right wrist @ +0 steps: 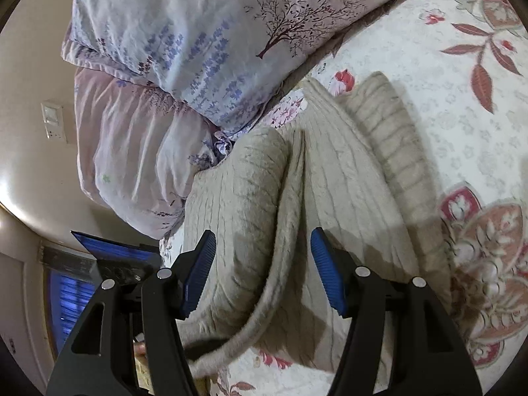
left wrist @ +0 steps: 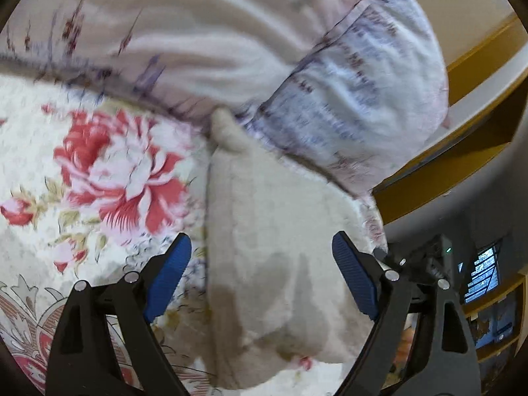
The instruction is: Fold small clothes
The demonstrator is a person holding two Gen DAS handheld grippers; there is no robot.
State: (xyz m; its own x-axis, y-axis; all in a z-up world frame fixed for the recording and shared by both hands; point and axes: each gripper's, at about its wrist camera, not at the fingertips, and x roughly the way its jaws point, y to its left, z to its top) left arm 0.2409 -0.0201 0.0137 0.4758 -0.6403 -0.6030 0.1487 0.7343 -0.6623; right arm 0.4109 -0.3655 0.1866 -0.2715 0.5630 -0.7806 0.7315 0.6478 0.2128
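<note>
So the beige knit sweater is lying on the bed, on the floral bedspread with the big red roses, right up against the pile of pillows near the bed's edge. From the right wrist view you can see it's partly folded already: a ribbed band sticks out on the side toward the middle of the bed, two puffy sections meet along a crease running up the middle, and one long thin strip of the knit curls down toward the camera.

The right tool is spread wide, blue pads on either side of that crease, not gripping anything. Can't tell if the pads actually touch the fabric or just sit above it.

The left wrist view is pretty motion-blurred. The left tool is also wide, with the sweater filling the gap between its blue pads; nothing pinched there either. A rose print on the bedspread sits off to the one side.

The lavender-print pillow is stacked on a pale pink pillow, both touching the far end of the sweater. A light switch shows on the wall past them, and the left view catches a yellow wooden frame past the pillows.
</note>
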